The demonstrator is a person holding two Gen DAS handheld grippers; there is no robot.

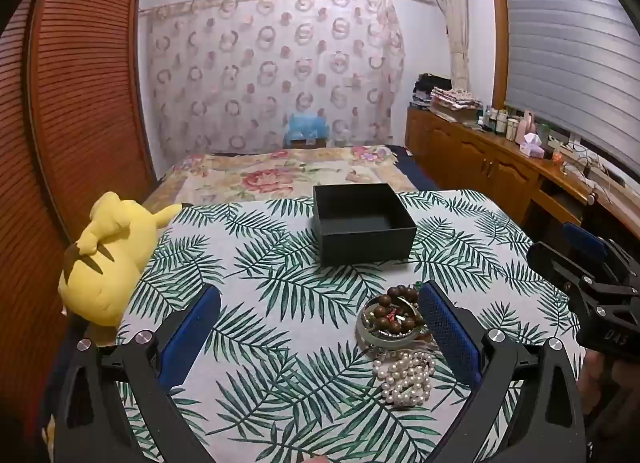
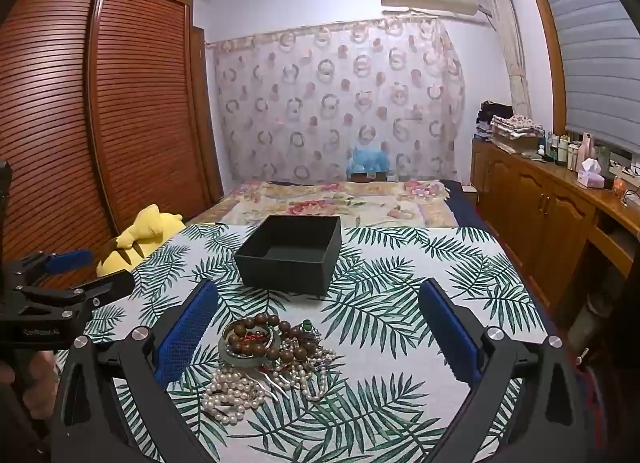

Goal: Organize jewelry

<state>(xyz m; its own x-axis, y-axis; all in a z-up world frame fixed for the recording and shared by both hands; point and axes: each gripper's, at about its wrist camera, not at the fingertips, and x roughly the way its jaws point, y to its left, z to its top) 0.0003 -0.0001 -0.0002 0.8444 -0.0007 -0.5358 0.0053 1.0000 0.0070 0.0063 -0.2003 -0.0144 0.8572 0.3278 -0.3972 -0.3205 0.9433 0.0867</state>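
Jewelry heap tangled; left view hides its right part behind blue finger pad. Left gripper (image 1: 320, 327) wide, empty; right gripper (image 2: 318, 327) wide, empty. Heap: brown wooden bead bracelet (image 2: 256, 337), white pearl strand (image 2: 232, 393), near open black square box (image 2: 290, 259) on palm-leaf tablecloth (image 2: 400, 303).

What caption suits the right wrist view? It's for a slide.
Open right gripper above a jewelry pile on the leaf-print tablecloth, empty black box beyond.

white letters "das" stand on the right hand-held gripper (image 1: 576, 259).
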